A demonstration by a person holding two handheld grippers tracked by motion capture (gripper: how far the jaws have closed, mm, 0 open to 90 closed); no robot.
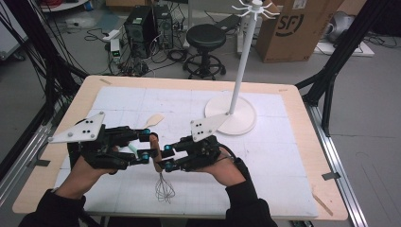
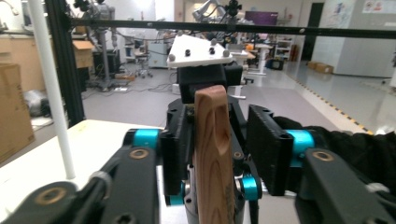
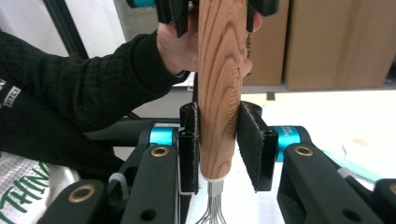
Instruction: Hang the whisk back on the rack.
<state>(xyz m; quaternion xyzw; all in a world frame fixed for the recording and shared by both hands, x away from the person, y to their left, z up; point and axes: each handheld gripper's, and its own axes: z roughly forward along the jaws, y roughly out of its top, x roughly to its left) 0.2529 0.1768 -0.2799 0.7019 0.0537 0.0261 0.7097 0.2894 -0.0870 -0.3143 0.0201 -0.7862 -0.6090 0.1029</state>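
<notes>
1. High view: whisk [image 1: 156, 156] upright between both grippers above the table [image 1: 293, 156], wires down.
2. Left gripper view: left gripper [image 2: 219, 154] apart around the wooden handle [image 2: 214, 154].
3. Right gripper view: right gripper [image 3: 218, 144] clamped low on the handle; light, stiff, smooth.

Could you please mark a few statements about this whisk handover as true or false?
1. The right tool grips the whisk by its wooden handle, near the wires. True.
2. The whisk lies flat on the table. False: it is held upright above it, wires pointing down.
3. A white stand is on the table beyond the right tool. True.
4. A spoon hangs from the stand's hooks. False: the hooks are bare.
5. The left tool has a jaw on either side of the handle's upper part. True.
</notes>
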